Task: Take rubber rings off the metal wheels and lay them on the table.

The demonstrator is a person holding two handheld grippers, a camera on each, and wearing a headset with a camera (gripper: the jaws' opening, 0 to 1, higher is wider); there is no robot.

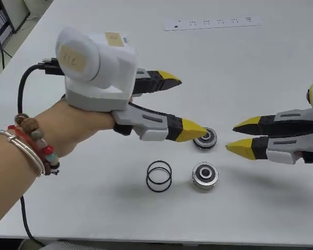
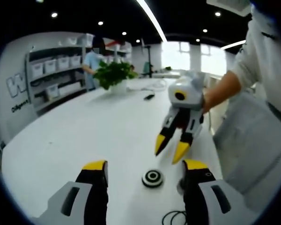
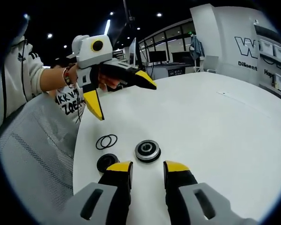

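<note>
Two metal wheels lie on the white table (image 1: 261, 62): a far wheel (image 1: 205, 138) and a near wheel (image 1: 205, 175). Two thin black rubber rings (image 1: 159, 175) lie overlapping to the left of the near wheel. My left gripper (image 1: 185, 107) is wide open above the table, its lower fingertip over the far wheel's left edge. My right gripper (image 1: 236, 136) comes in from the right, open with a narrow gap, pointing at the far wheel. In the left gripper view a wheel (image 2: 152, 178) sits between my jaws. In the right gripper view one wheel (image 3: 147, 151) lies just ahead, the other wheel (image 3: 107, 162) and the rings (image 3: 106, 141) to its left.
A white power strip (image 1: 214, 22) lies at the far side of the table. A black cable (image 1: 22, 88) trails off the left gripper toward the table's left edge. A potted plant (image 2: 113, 75) stands far down the table. A mesh chair (image 3: 33, 154) is beside the table edge.
</note>
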